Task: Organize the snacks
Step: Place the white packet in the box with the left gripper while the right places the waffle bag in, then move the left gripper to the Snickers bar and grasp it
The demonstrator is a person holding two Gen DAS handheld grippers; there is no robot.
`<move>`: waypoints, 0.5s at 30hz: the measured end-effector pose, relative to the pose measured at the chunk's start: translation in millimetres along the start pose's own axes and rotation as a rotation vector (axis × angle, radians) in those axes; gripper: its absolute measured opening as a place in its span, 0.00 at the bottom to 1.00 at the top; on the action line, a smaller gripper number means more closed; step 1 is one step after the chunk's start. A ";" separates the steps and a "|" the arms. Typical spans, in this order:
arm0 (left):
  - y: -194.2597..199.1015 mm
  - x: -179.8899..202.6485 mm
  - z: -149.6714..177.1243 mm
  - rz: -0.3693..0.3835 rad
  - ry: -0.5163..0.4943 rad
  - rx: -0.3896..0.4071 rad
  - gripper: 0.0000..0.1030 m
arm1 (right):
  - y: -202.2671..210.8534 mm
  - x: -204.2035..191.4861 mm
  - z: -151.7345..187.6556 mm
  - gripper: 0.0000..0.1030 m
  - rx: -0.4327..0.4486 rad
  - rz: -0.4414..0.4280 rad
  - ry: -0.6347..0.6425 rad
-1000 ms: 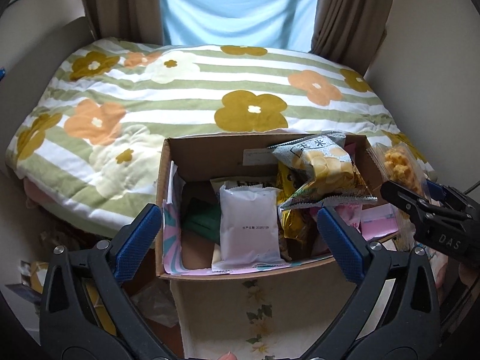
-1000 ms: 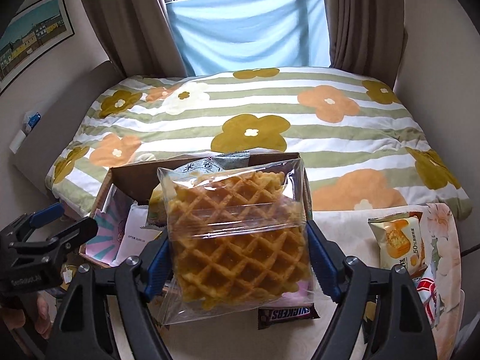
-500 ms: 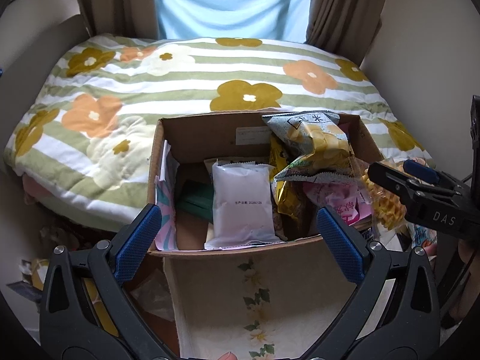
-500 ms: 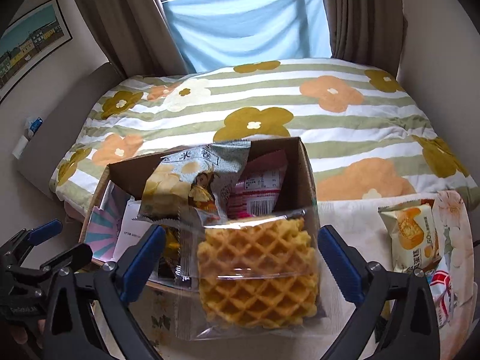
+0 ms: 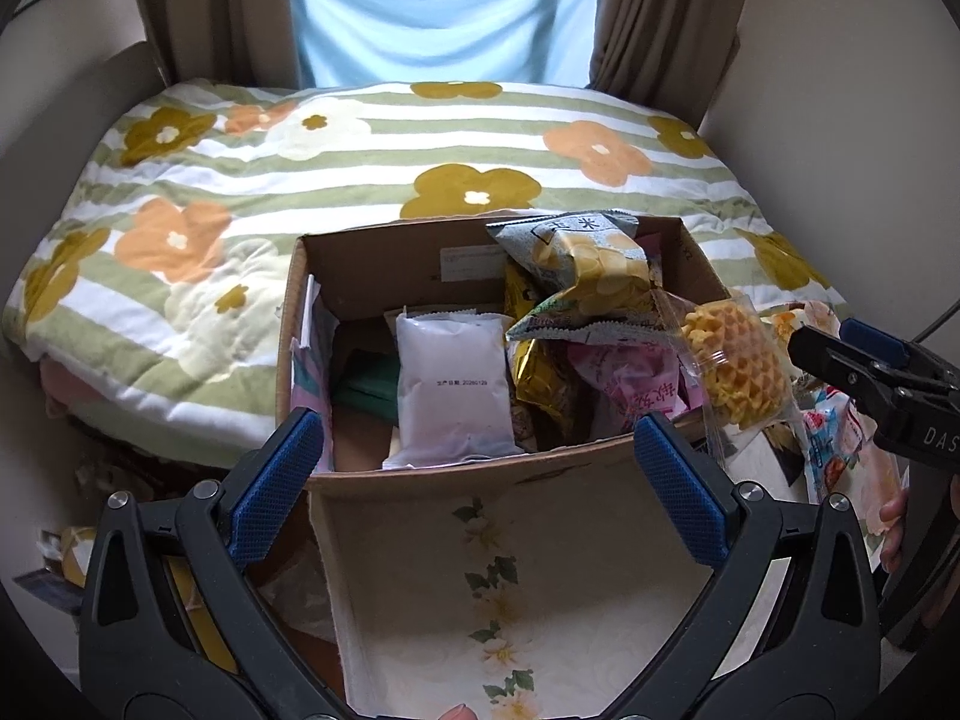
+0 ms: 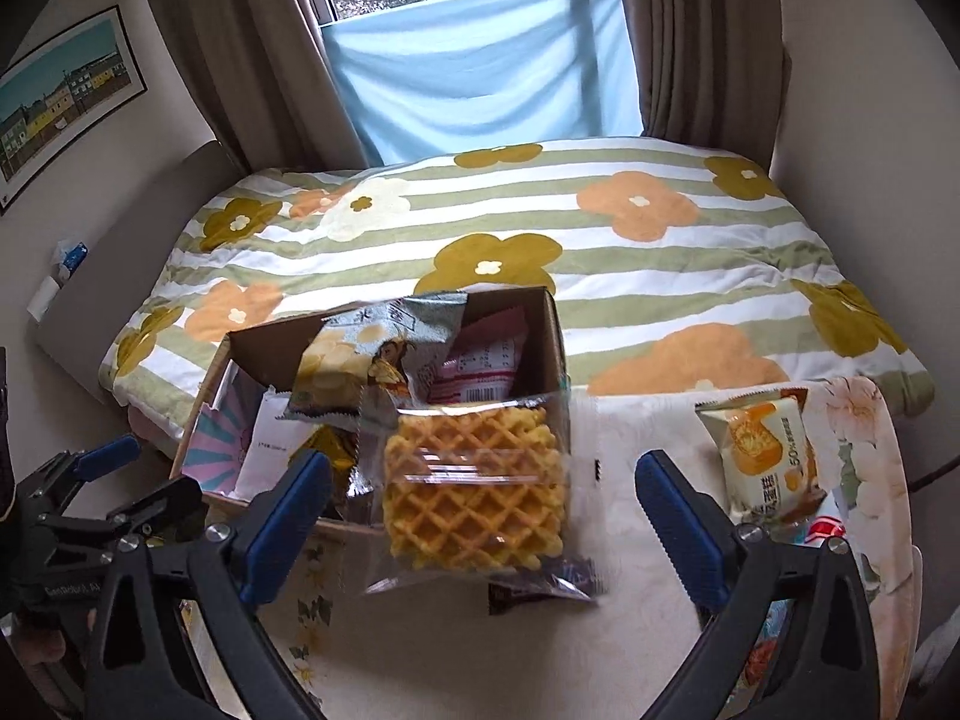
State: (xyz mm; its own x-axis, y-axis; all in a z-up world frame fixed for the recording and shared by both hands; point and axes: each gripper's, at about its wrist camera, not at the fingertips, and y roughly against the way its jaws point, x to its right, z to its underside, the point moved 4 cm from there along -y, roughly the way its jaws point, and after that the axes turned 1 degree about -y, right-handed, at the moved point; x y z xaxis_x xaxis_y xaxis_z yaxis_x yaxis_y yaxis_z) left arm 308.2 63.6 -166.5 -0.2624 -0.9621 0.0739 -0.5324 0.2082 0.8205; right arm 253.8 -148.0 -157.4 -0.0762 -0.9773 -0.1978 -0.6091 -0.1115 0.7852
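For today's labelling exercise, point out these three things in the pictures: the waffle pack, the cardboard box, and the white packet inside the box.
waffle pack [image 6: 474,492]: right wrist view, on the waffle's middle.
cardboard box [image 5: 384,267]: left wrist view, on the inner back wall.
white packet [image 5: 453,387]: left wrist view, on its front face.

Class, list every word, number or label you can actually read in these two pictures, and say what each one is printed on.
"DAS": right tongs' black body.
"50%": orange-and-white snack packet on the table.
"米": grey chip bag in the cardboard box.
White packet: a date line, too small to read.
Pink packet: characters blurred.
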 end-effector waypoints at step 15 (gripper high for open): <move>32.0 84.6 31.0 -0.018 0.019 0.022 1.00 | 57.0 78.1 41.7 0.98 -0.007 0.052 0.065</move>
State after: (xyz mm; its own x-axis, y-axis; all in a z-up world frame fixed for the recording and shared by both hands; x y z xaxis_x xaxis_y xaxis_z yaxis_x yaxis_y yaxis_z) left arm 244.0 -5.7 -151.6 -0.2374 -0.9689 0.0697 -0.5545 0.1941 0.8092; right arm 180.2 -223.1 -152.5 -0.0558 -0.9914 -0.1187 -0.5998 -0.0618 0.7977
